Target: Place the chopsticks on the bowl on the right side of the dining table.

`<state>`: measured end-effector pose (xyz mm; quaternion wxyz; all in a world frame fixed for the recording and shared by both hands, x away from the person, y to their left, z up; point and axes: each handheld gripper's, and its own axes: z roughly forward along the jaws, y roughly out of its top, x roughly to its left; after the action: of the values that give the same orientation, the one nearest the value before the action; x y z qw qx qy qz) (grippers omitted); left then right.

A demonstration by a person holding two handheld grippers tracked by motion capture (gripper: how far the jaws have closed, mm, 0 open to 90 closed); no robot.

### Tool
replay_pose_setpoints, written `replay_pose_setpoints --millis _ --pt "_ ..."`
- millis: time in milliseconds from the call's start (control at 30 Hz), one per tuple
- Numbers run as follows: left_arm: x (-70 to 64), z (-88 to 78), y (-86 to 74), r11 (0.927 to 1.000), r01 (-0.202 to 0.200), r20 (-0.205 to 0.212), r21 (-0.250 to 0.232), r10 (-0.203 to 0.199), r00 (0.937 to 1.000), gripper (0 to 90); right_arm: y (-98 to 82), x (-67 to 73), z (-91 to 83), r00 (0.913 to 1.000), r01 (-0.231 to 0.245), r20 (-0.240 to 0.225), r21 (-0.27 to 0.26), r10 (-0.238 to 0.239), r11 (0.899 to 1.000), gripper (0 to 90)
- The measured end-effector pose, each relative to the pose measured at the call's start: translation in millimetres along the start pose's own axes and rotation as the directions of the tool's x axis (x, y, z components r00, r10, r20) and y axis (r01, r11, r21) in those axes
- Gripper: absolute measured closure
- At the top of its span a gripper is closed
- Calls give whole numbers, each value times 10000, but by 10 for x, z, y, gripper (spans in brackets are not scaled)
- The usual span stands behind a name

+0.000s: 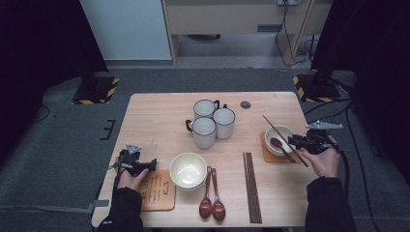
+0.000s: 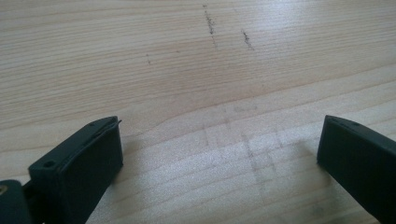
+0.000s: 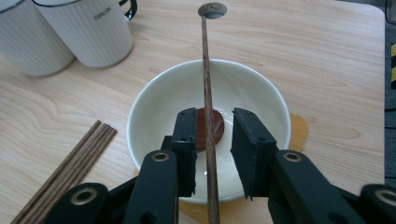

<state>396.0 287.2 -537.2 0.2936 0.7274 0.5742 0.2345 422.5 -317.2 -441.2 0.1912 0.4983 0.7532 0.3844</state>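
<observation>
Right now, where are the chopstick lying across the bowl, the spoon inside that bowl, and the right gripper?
chopstick (image 3: 205, 70): right gripper view, middle of its shaft above the bowl.
spoon (image 3: 216, 124): right gripper view, on its brown scoop, right of the chopstick.
right gripper (image 3: 211, 122): right gripper view, midway between the fingertips, jaws slightly apart.

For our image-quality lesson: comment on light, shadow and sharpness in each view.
High view: dark sides, table evenly lit, slightly soft. Left gripper view: sharp wood grain, faint shadows by the jaws. Right gripper view: bowl and chopstick crisp, soft glare in the bowl.

High view overhead; gripper views skim table.
</observation>
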Motion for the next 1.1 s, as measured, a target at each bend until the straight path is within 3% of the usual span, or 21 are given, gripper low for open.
replay_pose_setpoints --millis 300,733,1100 --pt "0 0 0 10000 -5 1 3 5 10000 0 10 62 -209 10000 -19 53 -452 21 9990 642" --pt "0 0 0 10000 -4 0 3 4 10000 0 24 235 -527 10000 -3 99 -912 12 9958 625" --pt "0 0 0 10000 -2 1 1 2 10000 0 27 461 -551 9995 296 -78 -716 -302 9970 622"
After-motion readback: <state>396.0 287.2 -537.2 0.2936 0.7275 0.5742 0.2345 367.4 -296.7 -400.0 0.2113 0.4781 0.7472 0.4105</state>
